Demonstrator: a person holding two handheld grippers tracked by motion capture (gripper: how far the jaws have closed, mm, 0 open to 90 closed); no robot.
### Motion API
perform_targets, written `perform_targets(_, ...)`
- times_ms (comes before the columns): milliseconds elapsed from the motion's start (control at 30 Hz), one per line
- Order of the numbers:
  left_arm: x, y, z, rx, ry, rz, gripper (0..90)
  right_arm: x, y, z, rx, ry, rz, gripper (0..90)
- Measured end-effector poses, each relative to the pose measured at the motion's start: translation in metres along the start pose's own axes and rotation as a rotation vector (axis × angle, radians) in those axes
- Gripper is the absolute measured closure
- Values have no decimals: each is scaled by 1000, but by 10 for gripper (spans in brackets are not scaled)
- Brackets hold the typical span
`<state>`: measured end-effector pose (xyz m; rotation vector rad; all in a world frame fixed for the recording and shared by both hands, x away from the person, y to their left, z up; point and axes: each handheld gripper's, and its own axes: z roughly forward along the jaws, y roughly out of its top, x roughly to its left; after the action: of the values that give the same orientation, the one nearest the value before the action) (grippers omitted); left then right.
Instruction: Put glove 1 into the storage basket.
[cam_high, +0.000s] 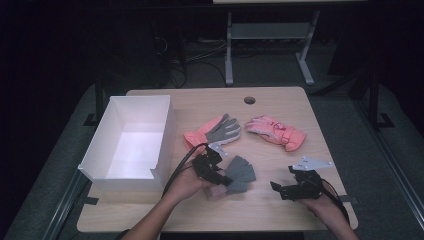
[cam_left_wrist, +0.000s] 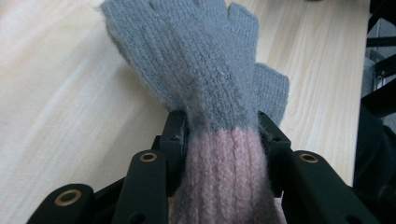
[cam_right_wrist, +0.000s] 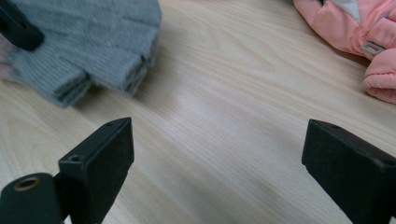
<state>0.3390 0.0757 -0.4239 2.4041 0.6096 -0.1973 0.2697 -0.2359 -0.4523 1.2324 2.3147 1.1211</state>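
A grey knit glove (cam_high: 241, 172) with a pink cuff lies near the table's front middle. My left gripper (cam_high: 223, 179) is shut on it. In the left gripper view the two black jaws of the left gripper (cam_left_wrist: 223, 133) press on either side of the glove (cam_left_wrist: 196, 60) where grey meets pink. My right gripper (cam_high: 280, 189) rests to the right of it, open with nothing between its jaws. The right gripper view has the right gripper (cam_right_wrist: 217, 144) over bare wood, with the knit glove (cam_right_wrist: 93, 42) at the upper left.
A white open box (cam_high: 132, 142) stands at the left of the wooden table (cam_high: 280, 107). A pink glove with a grey palm (cam_high: 212, 131) and a second pink padded glove (cam_high: 276, 131) (cam_right_wrist: 355, 28) lie mid-table. A round hole (cam_high: 249, 100) is near the far edge.
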Motion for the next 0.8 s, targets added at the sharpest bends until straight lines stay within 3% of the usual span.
perform_targets(233, -2, 7, -15, -18, 14, -19, 621, 0, 0, 0, -4, -5, -2, 87)
perform_targets(400, -4, 15, -37, -38, 16, -44, 621, 1, -1, 0, -10, -5, 1, 87)
perform_targets(800, -4, 30, -76, -49, 57, -49, 618, -1, -1, 2, -1, -2, 10, 86)
